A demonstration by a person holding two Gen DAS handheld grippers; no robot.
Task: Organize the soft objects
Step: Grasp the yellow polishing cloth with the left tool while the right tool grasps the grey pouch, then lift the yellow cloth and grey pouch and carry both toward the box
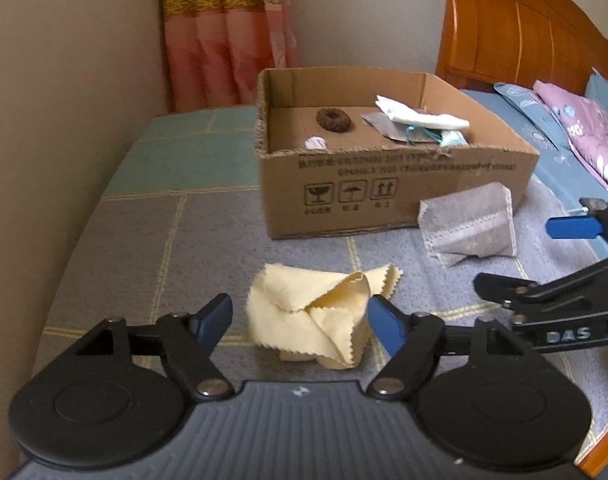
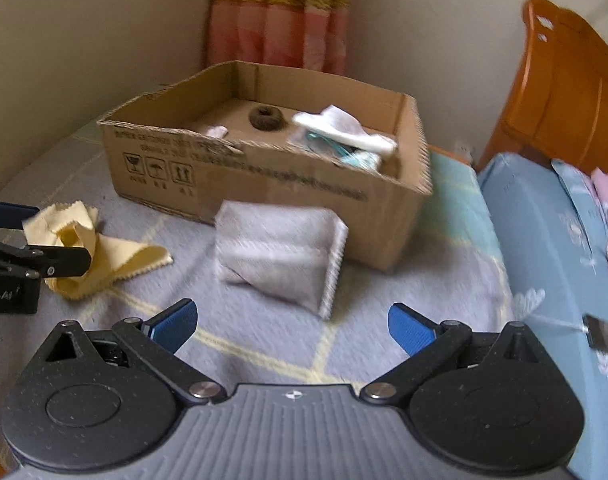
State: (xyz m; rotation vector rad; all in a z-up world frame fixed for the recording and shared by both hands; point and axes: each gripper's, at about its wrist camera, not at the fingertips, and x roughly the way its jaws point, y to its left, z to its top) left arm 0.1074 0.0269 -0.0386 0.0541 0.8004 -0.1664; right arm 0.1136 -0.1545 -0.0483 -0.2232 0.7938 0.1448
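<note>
A crumpled pale yellow cloth (image 1: pixel 312 316) lies on the grey checked blanket (image 1: pixel 183 248). It sits between the fingers of my left gripper (image 1: pixel 299 322), which is open; the right pad is at the cloth's edge and the left pad stands clear of it. A grey fabric pouch (image 2: pixel 279 256) leans by the cardboard box (image 2: pixel 263 184), just ahead of my right gripper (image 2: pixel 291 326), which is open with nothing between its fingers. In the box (image 1: pixel 384 184) lie a brown ring-shaped scrunchie (image 1: pixel 331 119), a white cloth (image 1: pixel 420 116) and small teal items.
The bed meets a beige wall (image 1: pixel 63 80) on the left, with a pink curtain (image 1: pixel 223 40) behind the box. A wooden headboard (image 1: pixel 524 32) and blue and purple pillows (image 1: pixel 576 128) lie to the right. A small dark object (image 2: pixel 602 334) rests on the blue sheet.
</note>
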